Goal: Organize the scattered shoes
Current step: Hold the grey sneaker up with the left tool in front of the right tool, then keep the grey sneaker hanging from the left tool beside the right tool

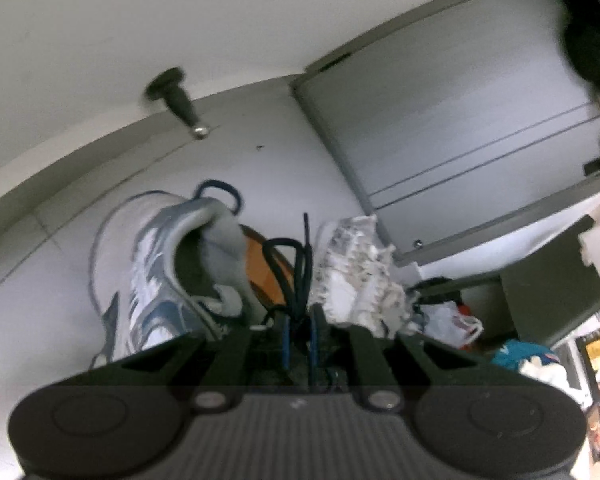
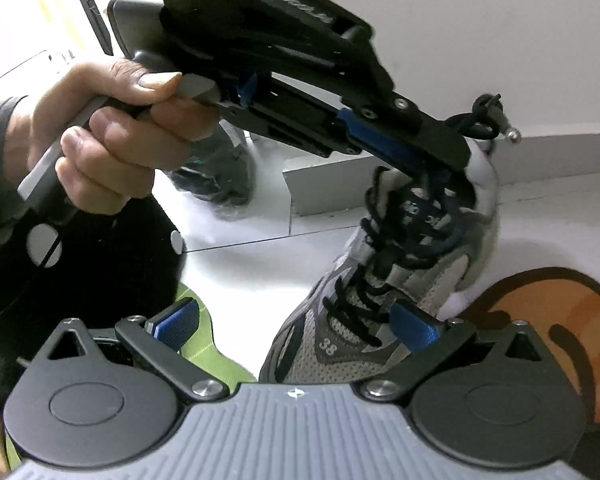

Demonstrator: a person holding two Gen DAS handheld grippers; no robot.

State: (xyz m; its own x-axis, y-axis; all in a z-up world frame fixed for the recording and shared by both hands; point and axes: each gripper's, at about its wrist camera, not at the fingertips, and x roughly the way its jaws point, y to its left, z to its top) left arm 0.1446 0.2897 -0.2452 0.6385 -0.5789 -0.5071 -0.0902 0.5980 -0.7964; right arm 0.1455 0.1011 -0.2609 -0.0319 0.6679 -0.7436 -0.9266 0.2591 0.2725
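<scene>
Left gripper (image 2: 432,164) clamps grey sneaker (image 2: 380,300) tongue; right gripper (image 2: 296,326) gapes

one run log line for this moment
left gripper: shut on grey-blue sneaker tongue | right gripper: open, empty | orange mat beside

**Floor and what sits on it**

Pale tiled floor (image 1: 44,292) carries 1 grey-blue sneaker (image 1: 156,276), 1 white patterned shoe (image 1: 356,276), an orange mat (image 2: 540,320), and a plastic-wrapped dark bundle (image 2: 220,176) by the wall.
</scene>
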